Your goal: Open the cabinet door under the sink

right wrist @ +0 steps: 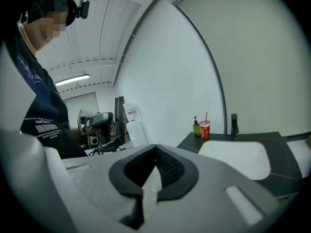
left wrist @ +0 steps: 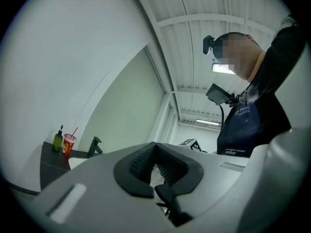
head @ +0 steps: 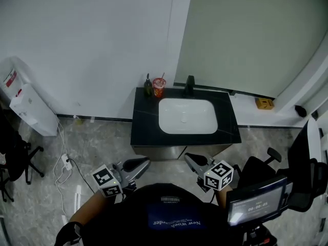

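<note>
A black vanity top (head: 146, 122) with a white sink (head: 185, 116) and a black tap (head: 190, 85) stands against the wall. The cabinet front (head: 159, 151) below it shows only as a dark strip, and I cannot make out its door or a handle. My left gripper (head: 146, 161) and right gripper (head: 188, 157) hover side by side just in front of the cabinet, apart from it. In the left gripper view the left gripper (left wrist: 155, 144) has its pads together with nothing held. In the right gripper view the right gripper (right wrist: 155, 147) is the same, with the sink (right wrist: 238, 159) to its right.
A green bottle (head: 148, 86) and a red cup (head: 159, 87) stand at the counter's back left corner. A white water dispenser (head: 31, 106), a cable with a power strip (head: 65, 163) and a black chair (head: 15, 158) are on the left. Another chair (head: 302, 173) is on the right.
</note>
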Tool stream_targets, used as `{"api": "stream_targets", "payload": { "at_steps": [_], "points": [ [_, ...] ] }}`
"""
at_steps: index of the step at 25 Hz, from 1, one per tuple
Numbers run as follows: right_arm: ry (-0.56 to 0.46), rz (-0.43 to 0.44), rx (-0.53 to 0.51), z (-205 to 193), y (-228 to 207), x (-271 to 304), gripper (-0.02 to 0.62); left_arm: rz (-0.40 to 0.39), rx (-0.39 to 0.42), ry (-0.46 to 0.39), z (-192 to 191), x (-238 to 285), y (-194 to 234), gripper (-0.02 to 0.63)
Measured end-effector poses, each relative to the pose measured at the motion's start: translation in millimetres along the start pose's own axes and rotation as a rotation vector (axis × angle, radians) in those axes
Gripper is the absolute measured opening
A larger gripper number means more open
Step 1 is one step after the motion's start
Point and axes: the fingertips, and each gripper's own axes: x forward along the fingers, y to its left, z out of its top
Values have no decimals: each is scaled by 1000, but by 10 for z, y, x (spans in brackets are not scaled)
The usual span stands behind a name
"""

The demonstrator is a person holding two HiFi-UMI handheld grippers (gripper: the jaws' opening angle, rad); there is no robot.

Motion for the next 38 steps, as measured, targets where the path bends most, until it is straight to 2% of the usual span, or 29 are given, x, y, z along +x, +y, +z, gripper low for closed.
{"api": "stream_targets", "payload": {
  "at_steps": [5, 10, 14, 19, 23, 28, 30, 33, 36, 38],
  "points": [
    [32, -11, 35, -69, -321, 87, 2, -8, -41, 19, -71, 277, 305, 0],
    [55, 56, 61, -75, -825, 200, 2, 63, -72, 52, -197, 689, 606, 0],
    [105, 173, 40, -108, -1154, 313, 2, 150, -151, -10, -227, 1046, 724, 0],
    [199, 331, -47, -323, -1411, 617, 2, 303, -211, -23, -522, 1260, 980, 0],
    [297, 481, -122, -718, -1290, 866, 2, 406, -242, 20, -972, 1227, 1032, 0],
    [380, 660, -277, -1329, -886, 1079, 2, 479, -363, -60, -1444, 1104, 1048, 0],
    [401, 669, -325, -1596, -803, 1154, 2, 506, -404, -45, -1716, 1043, 1026, 0],
    [413, 637, -405, -1979, -781, 1296, 3, 531, -420, 5, -2060, 926, 991, 0],
    [417, 588, -514, -2273, -801, 1458, 3, 524, -419, 9, -2229, 805, 991, 0],
    [405, 565, -550, -2446, -820, 1527, 3, 530, -433, -15, -2320, 719, 1002, 0]
  ]
}}
